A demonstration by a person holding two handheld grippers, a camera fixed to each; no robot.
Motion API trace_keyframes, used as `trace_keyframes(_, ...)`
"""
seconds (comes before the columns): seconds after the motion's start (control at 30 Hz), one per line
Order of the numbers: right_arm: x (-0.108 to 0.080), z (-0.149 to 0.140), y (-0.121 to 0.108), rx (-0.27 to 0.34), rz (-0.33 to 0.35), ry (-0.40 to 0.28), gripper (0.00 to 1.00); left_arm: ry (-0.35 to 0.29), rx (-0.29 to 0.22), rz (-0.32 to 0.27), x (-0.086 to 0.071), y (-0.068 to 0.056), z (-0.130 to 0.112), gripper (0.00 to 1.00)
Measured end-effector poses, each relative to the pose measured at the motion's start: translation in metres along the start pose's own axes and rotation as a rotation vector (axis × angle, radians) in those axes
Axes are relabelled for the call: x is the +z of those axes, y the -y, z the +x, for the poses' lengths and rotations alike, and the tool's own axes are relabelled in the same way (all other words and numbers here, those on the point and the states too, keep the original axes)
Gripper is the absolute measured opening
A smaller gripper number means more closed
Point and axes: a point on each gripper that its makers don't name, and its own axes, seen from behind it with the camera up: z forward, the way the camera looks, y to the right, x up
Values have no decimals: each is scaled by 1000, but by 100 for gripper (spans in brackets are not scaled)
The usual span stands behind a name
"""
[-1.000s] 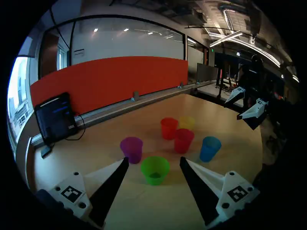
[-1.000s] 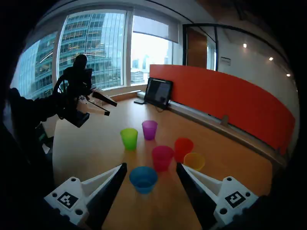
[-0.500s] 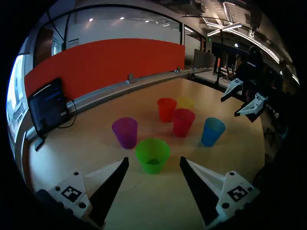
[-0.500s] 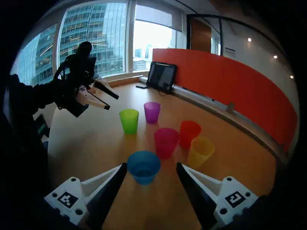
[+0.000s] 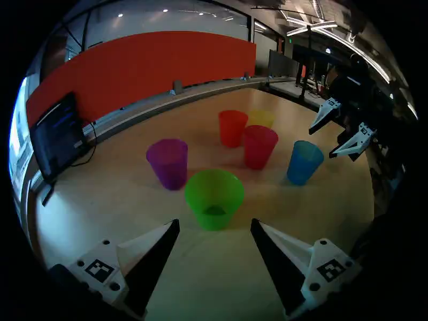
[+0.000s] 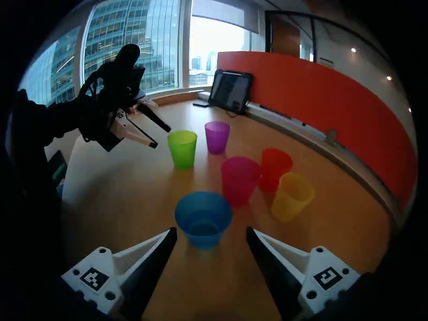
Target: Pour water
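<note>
The left gripper [image 5: 214, 243] has its fingers spread wide with nothing between them. The green cup [image 5: 214, 198] stands upright on the table [image 5: 107, 214] just ahead of the tips, centred on the gap. Behind it stands the purple cup [image 5: 168, 162], then the blue cup [image 5: 304, 161] and the pink cup [image 5: 260, 145]. The red cup [image 5: 232, 127] and yellow cup [image 5: 261, 117] are farthest, and pink, red and yellow cluster close together.

The right gripper [image 6: 211, 249] is likewise spread and empty, with the blue cup just ahead of its gap. The right gripper view takes in the left gripper held above the table near the green cup, a dark sleeve [image 6: 48, 120] behind it and tall windows [image 6: 134, 48] beyond. The left gripper view takes in ceiling lights [image 5: 315, 24]. A tablet [image 6: 230, 91] stands at the table's far edge by the orange wall panel [image 6: 331, 91].
</note>
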Motion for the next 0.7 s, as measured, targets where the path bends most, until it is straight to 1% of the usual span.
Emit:
trace_keyframes(0.27, 16, -11, 0, 1, 10, 26, 100, 14, -4, -2, 20, 5, -1, 99)
trace_keyframes(0.57, 34, -16, 3, -4, 24, 38, 100, 8, -9, -30, 39, 2, 7, 99)
trace_keyframes(0.7, 40, -19, 3, -6, 25, 43, 100, 7, -7, -28, 46, 4, 11, 99)
